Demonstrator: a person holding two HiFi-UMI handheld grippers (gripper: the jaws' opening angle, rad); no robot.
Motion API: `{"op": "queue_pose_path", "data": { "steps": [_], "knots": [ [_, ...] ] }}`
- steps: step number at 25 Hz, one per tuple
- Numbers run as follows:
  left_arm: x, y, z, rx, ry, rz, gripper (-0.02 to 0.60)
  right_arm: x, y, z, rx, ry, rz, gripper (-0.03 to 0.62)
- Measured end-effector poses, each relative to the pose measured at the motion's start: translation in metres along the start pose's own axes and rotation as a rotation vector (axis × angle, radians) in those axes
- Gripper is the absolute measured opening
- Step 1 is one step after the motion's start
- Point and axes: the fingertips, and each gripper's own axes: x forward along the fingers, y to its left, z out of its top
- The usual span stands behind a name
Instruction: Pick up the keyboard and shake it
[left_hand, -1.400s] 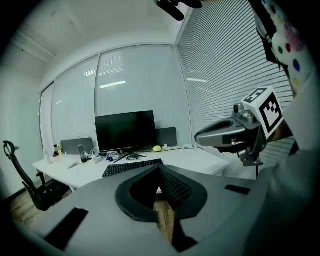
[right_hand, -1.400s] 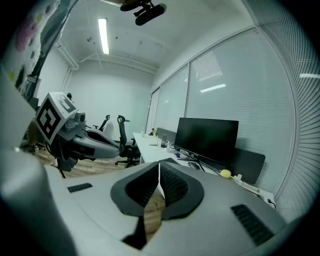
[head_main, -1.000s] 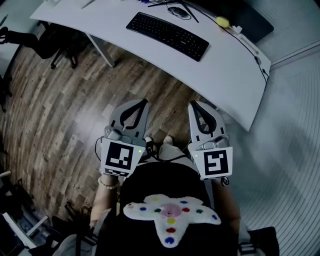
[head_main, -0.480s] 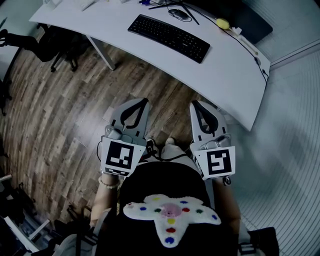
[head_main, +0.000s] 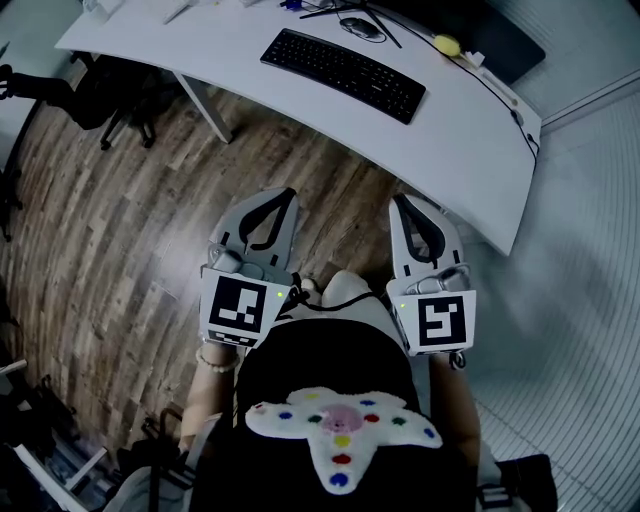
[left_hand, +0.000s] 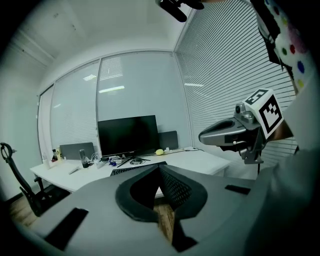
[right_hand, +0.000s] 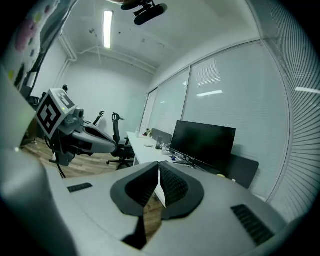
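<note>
A black keyboard (head_main: 343, 73) lies flat on the white curved desk (head_main: 460, 150), far ahead of both grippers. In the left gripper view only the keyboard's (left_hand: 131, 170) near edge shows above the jaws. My left gripper (head_main: 291, 193) is held over the wood floor, close to the person's body, shut and empty. My right gripper (head_main: 401, 201) is level with it, near the desk's front edge, also shut and empty. In each gripper view the two dark pads meet at the tips, with nothing between them: left gripper (left_hand: 159, 167), right gripper (right_hand: 158, 165).
A black monitor (left_hand: 127, 135) stands behind the keyboard, with a mouse (head_main: 358, 25), cables and a yellow object (head_main: 444, 44) near it. An office chair (head_main: 110, 95) stands left of the desk, by its leg (head_main: 208, 106). Blinds (left_hand: 225, 75) cover the right-hand wall.
Both grippers have shifted a little to the right and toward the desk. The keyboard has not moved. The jaws stay shut.
</note>
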Motion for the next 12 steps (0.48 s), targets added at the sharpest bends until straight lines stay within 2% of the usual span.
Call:
{"op": "queue_pose_path", "data": {
  "steps": [6, 12],
  "knots": [
    [0.001, 0.009, 0.000, -0.002, -0.009, 0.006, 0.015, 0.001, -0.004, -0.010, -0.023, 0.050, -0.001, 0.035],
    [0.012, 0.022, -0.004, -0.005, -0.005, 0.023, 0.015, 0.019, -0.005, -0.011, -0.027, 0.047, 0.019, 0.035]
  ]
}}
